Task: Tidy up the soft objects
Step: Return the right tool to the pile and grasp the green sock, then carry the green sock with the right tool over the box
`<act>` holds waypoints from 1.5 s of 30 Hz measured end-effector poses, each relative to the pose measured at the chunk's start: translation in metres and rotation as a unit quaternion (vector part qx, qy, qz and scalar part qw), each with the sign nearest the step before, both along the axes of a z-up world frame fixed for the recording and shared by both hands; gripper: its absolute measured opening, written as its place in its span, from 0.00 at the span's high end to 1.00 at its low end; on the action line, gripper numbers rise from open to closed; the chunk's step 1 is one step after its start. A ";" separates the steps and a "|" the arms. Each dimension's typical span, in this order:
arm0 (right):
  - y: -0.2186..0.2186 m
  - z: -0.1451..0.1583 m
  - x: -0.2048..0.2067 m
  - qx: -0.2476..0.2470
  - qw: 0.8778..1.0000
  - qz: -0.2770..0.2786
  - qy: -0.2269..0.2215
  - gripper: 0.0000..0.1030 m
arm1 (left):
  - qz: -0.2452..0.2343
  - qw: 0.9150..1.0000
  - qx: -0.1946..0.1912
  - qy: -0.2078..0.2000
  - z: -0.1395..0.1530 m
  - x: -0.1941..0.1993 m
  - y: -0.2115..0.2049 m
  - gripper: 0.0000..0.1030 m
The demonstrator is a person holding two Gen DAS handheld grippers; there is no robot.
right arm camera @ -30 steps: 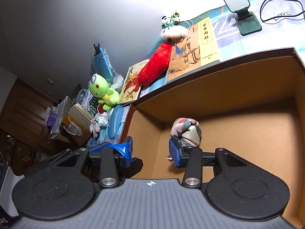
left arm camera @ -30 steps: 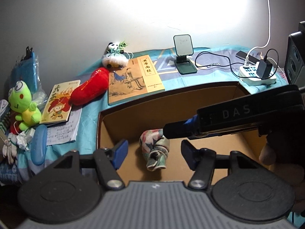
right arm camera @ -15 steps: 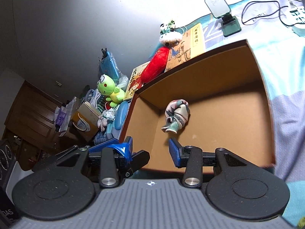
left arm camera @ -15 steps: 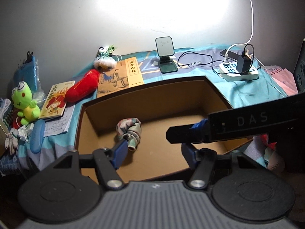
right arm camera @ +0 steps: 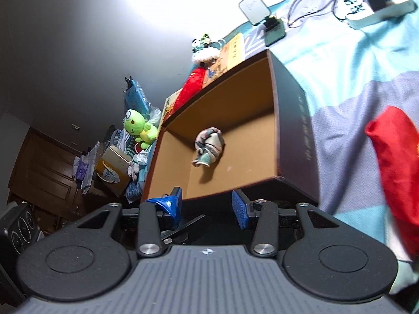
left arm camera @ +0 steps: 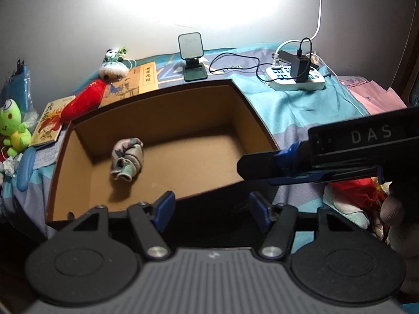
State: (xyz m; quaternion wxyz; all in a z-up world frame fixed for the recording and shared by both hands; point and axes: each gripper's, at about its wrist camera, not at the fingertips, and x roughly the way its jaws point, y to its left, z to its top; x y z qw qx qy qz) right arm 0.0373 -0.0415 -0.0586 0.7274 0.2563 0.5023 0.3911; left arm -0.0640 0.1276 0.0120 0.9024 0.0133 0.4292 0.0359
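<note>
Now both grippers sit farther back from the cardboard box (left arm camera: 167,120) than a second ago. The left gripper (left arm camera: 209,206) has its jaws spread wide and empty. The right gripper (right arm camera: 207,206) has its jaws apart with nothing between them; earlier they were at the rolled cloth (left arm camera: 127,158), which now lies alone on the box floor near the left wall. Beyond the box on the bed sheet (left arm camera: 293,110) lie two books, one red plush (left arm camera: 85,99), one green frog plush (left arm camera: 11,128), one phone stand (left arm camera: 192,57) and one power strip (left arm camera: 296,78).
</note>
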 end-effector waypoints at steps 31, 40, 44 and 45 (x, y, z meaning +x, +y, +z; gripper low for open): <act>-0.148 -0.055 -0.046 -0.145 0.987 -0.044 0.060 0.74 | -0.200 0.966 -0.124 0.110 -0.112 0.009 -0.120 0.54; -0.152 -0.053 -0.048 -0.100 0.992 -0.046 0.064 0.74 | -0.203 0.964 -0.144 0.093 -0.108 0.003 -0.108 0.90; -0.138 -0.058 -0.045 -0.092 0.992 -0.039 0.077 0.74 | -0.208 0.962 -0.157 0.087 -0.103 -0.002 -0.100 0.91; -0.133 -0.059 -0.044 -0.090 0.992 -0.036 0.084 0.74 | -0.209 0.961 -0.159 0.084 -0.101 -0.004 -0.098 0.91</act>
